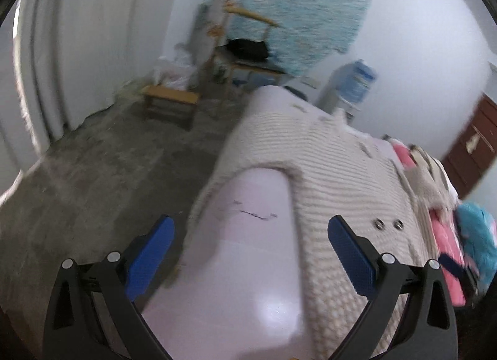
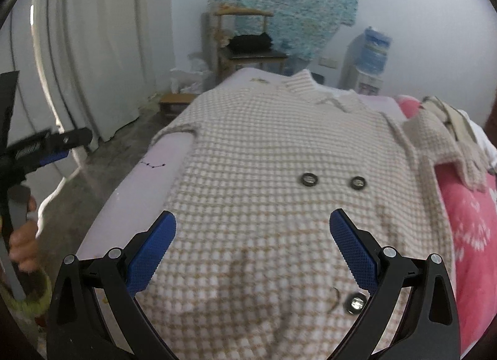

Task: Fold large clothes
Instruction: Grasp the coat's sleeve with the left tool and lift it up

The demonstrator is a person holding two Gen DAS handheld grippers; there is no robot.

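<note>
A large beige checked knit jacket (image 2: 264,148) with dark round buttons (image 2: 308,179) lies spread flat on a pale lilac table (image 2: 136,186), collar at the far end. Its left sleeve (image 2: 177,127) reaches the table's left edge. My right gripper (image 2: 252,229) is open and empty above the jacket's lower front. My left gripper (image 1: 250,232) is open and empty above the bare table (image 1: 248,235) beside the jacket (image 1: 341,167), near the left edge. The left gripper also shows at the left of the right wrist view (image 2: 46,145), held by a hand.
A pink blanket (image 2: 466,223) and a folded beige garment (image 2: 441,136) lie on the table's right side, with a teal item (image 1: 475,235) beside them. The concrete floor (image 1: 108,167) lies to the left. A low wooden stool (image 1: 170,99), a chair (image 2: 248,46) and a water dispenser (image 2: 369,58) stand beyond.
</note>
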